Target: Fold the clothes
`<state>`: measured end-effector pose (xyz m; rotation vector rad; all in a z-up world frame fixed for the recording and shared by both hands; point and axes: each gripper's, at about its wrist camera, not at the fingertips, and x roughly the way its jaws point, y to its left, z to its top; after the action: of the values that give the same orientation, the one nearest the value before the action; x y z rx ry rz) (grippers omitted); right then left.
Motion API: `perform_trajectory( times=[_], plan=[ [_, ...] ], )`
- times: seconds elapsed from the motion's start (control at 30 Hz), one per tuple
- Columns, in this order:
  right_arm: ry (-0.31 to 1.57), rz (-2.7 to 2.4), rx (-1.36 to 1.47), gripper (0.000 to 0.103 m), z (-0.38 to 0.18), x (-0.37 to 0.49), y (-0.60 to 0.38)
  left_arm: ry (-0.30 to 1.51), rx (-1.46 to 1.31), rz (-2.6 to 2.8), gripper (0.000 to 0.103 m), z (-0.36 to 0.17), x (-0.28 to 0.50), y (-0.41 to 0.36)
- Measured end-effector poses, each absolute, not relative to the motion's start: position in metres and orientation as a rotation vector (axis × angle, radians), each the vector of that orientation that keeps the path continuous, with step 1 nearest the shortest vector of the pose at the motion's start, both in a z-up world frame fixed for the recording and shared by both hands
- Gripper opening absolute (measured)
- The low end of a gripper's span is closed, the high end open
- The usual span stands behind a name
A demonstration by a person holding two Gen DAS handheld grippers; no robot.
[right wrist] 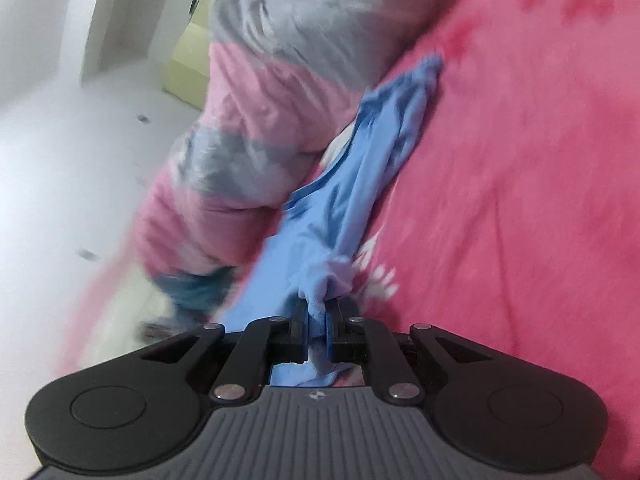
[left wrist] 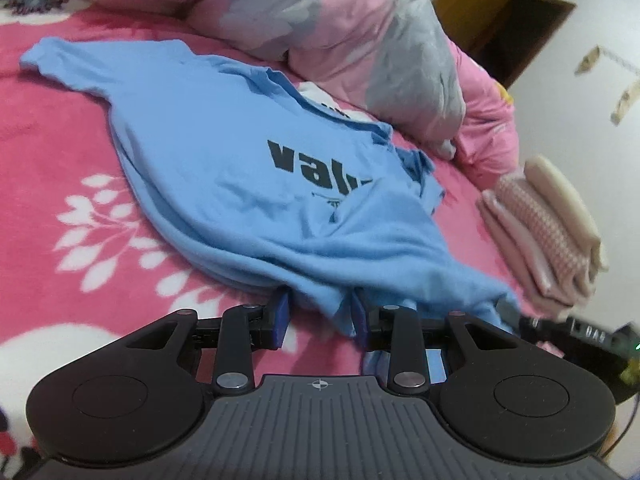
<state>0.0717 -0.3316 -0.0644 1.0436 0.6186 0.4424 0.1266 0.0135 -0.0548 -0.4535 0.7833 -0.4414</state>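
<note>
Blue t-shirt [left wrist: 224, 152] lies on the pink blanket [left wrist: 60, 160], just beside the striped duvet [left wrist: 320, 20]. Left gripper [left wrist: 320, 312] and right gripper [right wrist: 318, 320] both clamp its hem — mid-fold; next, carry the hem toward the collar, evenly.

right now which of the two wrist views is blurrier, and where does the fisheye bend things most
Right wrist view: heavy motion smear across the quilt and blanket; only the right gripper stays crisp. Left wrist view: sharper, the blue t-shirt print legible, folded stack soft and bent at the right edge.
</note>
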Motion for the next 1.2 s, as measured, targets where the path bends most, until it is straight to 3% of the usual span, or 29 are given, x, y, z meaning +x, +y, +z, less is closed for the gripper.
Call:
perform_trajectory(
  times=[0.07,0.1,0.17,0.43,0.67,0.87,1.2],
  plan=[
    [0.617,0.445,1.061,0.008,-0.069,0.072,-0.335,0.763,-0.448,-0.417,0.023,-0.054,0.129,0.012],
    [0.615,0.446,1.068,0.008,-0.071,0.073,-0.336,0.747,-0.439,-0.4,0.009,-0.053,0.13,0.011],
    [0.606,0.455,1.072,0.008,-0.071,0.073,-0.337,0.708,-0.433,-0.387,0.004,-0.047,0.127,0.013],
    [0.589,0.543,1.029,0.008,-0.035,0.077,-0.319,0.578,-0.537,-0.416,0.003,0.006,0.099,0.061],
    [0.735,0.691,0.964,0.008,-0.011,0.084,-0.247,0.515,-0.653,-0.301,0.003,0.021,0.088,0.139],
    [0.932,0.681,0.84,0.022,-0.028,0.092,-0.182,0.543,-0.656,-0.076,0.003,-0.002,0.102,0.187],
    [0.824,0.367,0.893,0.03,-0.021,0.086,-0.265,0.536,-0.659,0.117,0.006,-0.017,0.104,0.233]
  ],
)
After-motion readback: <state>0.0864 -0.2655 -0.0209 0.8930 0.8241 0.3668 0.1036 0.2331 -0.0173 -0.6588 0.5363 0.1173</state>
